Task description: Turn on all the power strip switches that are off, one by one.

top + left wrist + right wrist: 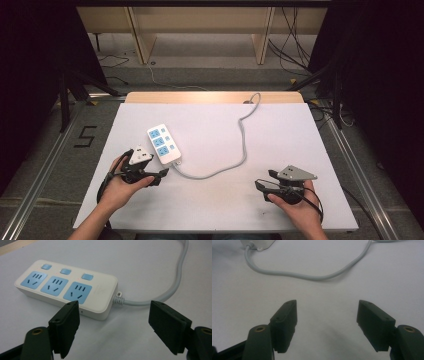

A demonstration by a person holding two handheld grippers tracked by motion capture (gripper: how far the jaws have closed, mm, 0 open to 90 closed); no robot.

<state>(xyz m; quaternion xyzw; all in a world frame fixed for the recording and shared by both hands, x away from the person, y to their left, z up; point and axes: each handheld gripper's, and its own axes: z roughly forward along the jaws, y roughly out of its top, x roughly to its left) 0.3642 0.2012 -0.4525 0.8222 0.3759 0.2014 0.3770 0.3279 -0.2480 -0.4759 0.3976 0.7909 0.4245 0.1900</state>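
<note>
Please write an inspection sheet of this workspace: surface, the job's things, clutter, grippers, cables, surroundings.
Surface: white table top, flat, with a wooden strip along its far edge.
Job's things: white power strip with three blue sockets and three blue switches, lying flat left of the middle; nothing is plugged in.
Clutter: nothing seen.
Grippers: left gripper close to the strip's cable end, jaws open, holding nothing. Right gripper over bare table at the near right, jaws open, holding nothing.
Cables: the strip's grey cable curves across the table and leaves over the far edge.
Surroundings: dark curtains at both sides, loose cables on the floor, wooden furniture legs behind, a "5" mark on the floor at the left.
</note>
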